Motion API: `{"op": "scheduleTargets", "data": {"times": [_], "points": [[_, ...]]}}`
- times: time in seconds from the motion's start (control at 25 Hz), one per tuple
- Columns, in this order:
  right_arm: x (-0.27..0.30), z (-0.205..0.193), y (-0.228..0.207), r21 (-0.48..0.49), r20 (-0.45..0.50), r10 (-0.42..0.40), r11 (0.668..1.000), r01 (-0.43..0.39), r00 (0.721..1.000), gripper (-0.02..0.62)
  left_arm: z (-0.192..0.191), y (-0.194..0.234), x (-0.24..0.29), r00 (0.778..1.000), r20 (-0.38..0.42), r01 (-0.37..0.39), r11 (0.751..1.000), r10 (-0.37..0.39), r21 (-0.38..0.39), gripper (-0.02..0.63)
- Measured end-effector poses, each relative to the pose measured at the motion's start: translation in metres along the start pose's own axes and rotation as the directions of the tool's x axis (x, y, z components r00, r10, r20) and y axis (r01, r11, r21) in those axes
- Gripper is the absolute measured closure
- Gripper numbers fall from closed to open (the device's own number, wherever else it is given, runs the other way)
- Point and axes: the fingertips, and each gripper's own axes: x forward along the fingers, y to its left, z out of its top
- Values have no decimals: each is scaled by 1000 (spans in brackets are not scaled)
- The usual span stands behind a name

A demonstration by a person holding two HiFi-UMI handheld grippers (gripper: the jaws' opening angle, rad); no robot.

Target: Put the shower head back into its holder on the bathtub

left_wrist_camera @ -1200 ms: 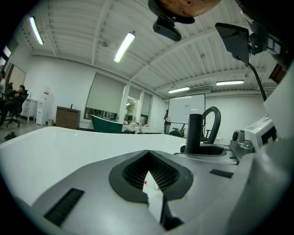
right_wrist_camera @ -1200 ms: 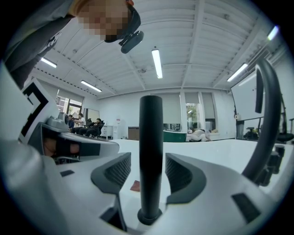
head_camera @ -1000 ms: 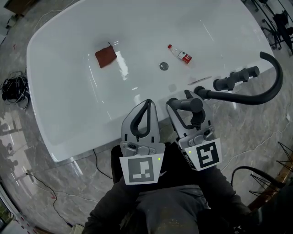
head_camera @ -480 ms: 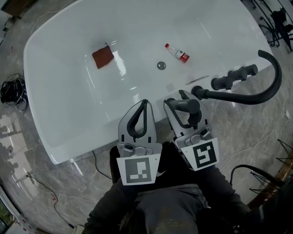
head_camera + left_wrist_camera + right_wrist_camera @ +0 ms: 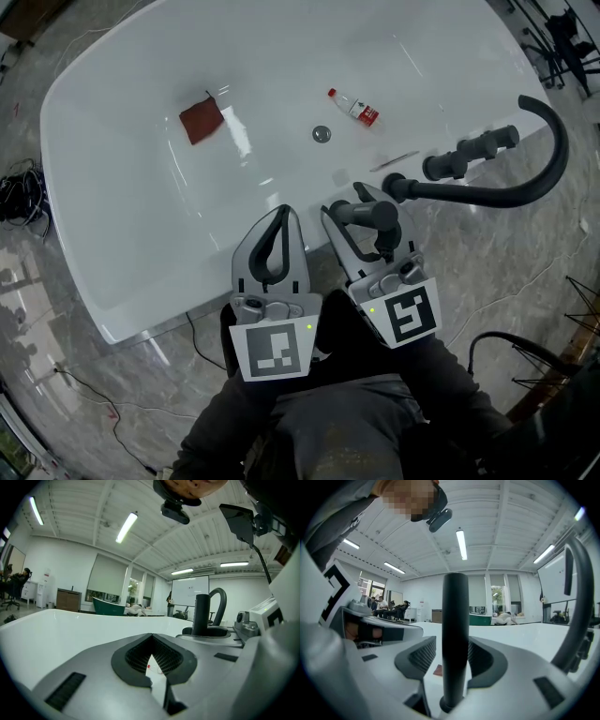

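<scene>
The right gripper (image 5: 351, 202) is gripping the shower head (image 5: 455, 634), a dark cylinder, between its two jaws. In the right gripper view the long axis of the cylinder is running straight up and down, across the jaws, and its top end is pointing to the ceiling. In the head view it is sitting over the near rim of the white bathtub (image 5: 112, 309), near the end of a black curved faucet pipe (image 5: 487, 195). The left gripper (image 5: 283, 212) is hovering just beside the right one, with its jaw tips pressed together and nothing between them. A small bottle (image 5: 354, 107) and a red cloth (image 5: 201, 119) are lying inside the tub.
</scene>
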Motion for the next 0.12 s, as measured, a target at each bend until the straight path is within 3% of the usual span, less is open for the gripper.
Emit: {"op": "scheduleTargets", "data": {"times": [0.12], "points": [[8,1,10,3,20,27,1000,-27,999,408,-2,12,-8,999,-22,-43,999,43,-8,604]]}}
